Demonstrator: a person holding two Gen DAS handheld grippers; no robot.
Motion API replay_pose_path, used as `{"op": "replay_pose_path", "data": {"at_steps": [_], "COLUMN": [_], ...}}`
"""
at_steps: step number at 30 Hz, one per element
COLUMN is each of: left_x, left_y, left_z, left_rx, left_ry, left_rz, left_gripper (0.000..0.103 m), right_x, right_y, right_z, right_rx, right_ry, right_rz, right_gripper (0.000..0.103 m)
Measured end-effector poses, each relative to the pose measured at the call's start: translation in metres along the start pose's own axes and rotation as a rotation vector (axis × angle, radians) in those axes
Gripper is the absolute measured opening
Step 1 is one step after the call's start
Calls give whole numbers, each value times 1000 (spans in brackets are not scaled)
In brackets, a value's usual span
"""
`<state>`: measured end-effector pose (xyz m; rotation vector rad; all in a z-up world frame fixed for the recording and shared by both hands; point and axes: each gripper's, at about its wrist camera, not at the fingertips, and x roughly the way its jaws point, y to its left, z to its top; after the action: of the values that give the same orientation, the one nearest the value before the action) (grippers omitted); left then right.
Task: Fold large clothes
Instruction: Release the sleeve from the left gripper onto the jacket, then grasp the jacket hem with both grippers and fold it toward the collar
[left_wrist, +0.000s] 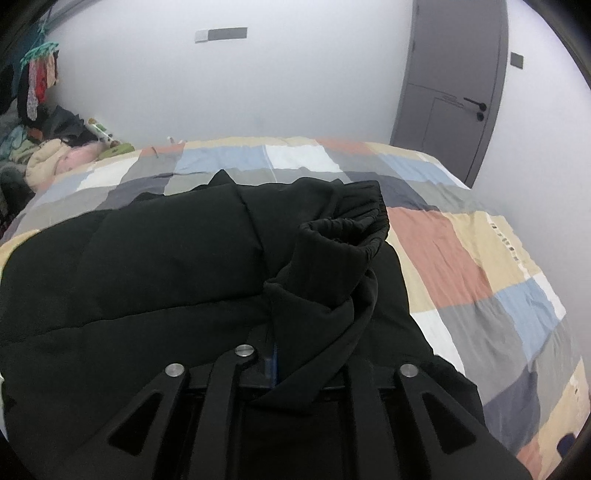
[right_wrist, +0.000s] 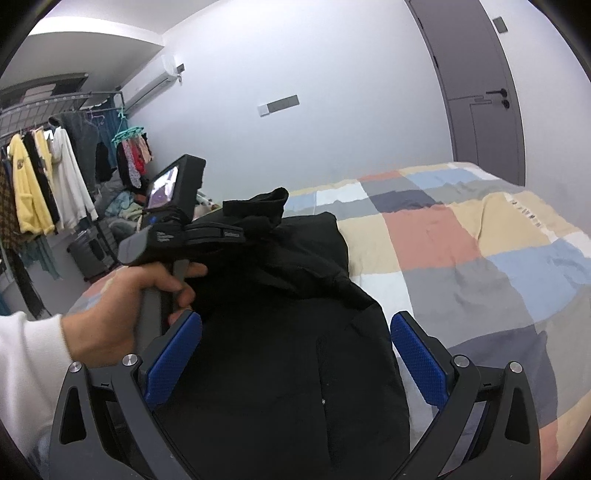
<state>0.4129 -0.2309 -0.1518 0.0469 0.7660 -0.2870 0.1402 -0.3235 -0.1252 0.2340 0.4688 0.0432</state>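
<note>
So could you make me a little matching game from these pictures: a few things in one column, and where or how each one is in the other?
Things:
1. black jacket
2. left gripper
3. right gripper
4. grey door

States:
A. jaws wide apart, nothing between the pads
B. shut, set in the white wall behind the bed
C. lying on the checked bedspread
D. jaws nearly together with the jacket's sleeve between them

Pairs: 1-C, 2-D, 3-A, 4-B

Left gripper (left_wrist: 275, 363) nearly closed – right gripper (right_wrist: 295, 350) jaws wide.
</note>
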Motion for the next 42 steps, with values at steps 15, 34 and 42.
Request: {"op": "replay_pose_path", "data": {"at_steps": [15,34,42], "left_x": [-122,-47,2], "left_y": [86,254,271], "left_z": [2,-3,-21], "left_rx": [-87,-150,-143], "left_ry": [-159,-55,-74], "left_rz": [-53,175,125], "left_gripper": [103,103,103], "right_x": [2,228,286], "right_y": [32,110,97], "right_z": [27,101,69], "right_rx": [-83,-223,-228], "right_ry": [-54,119,173], "right_rz": [29,102,80], "right_gripper": [103,76,76]}}
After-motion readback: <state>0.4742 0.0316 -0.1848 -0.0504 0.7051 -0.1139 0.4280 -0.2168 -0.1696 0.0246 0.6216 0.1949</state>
